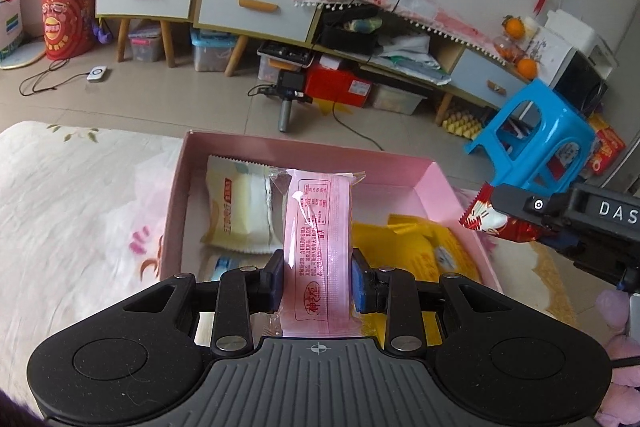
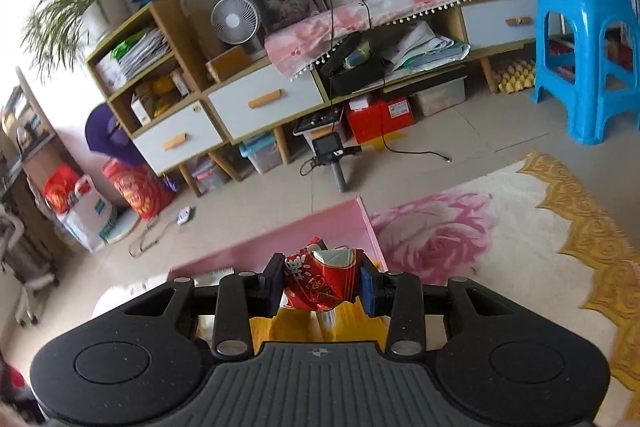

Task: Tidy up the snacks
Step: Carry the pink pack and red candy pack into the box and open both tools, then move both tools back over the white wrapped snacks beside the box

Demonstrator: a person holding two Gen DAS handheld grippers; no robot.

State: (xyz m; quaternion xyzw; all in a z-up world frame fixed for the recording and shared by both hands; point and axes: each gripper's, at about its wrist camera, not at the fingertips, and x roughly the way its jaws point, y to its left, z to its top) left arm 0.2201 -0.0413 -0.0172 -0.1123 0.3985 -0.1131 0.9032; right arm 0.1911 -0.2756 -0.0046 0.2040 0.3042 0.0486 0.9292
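Observation:
My left gripper [image 1: 317,277] is shut on a long pink snack packet [image 1: 318,227] and holds it over the pink box [image 1: 176,203]. In the box lie a cream-white packet [image 1: 236,207] at the left and a yellow packet [image 1: 416,247] at the right. My right gripper [image 2: 319,283] is shut on a red snack packet [image 2: 320,281] above the box's right part, over the yellow packet [image 2: 296,327]. The right gripper also shows in the left wrist view [image 1: 520,219], with the red packet [image 1: 486,217] sticking out to the left.
The box [image 2: 348,223] rests on a bed with a floral sheet [image 1: 80,195]. Beyond the bed edge are a tiled floor, a low cabinet with drawers [image 1: 256,3], storage boxes, cables and a blue plastic stool [image 1: 532,143].

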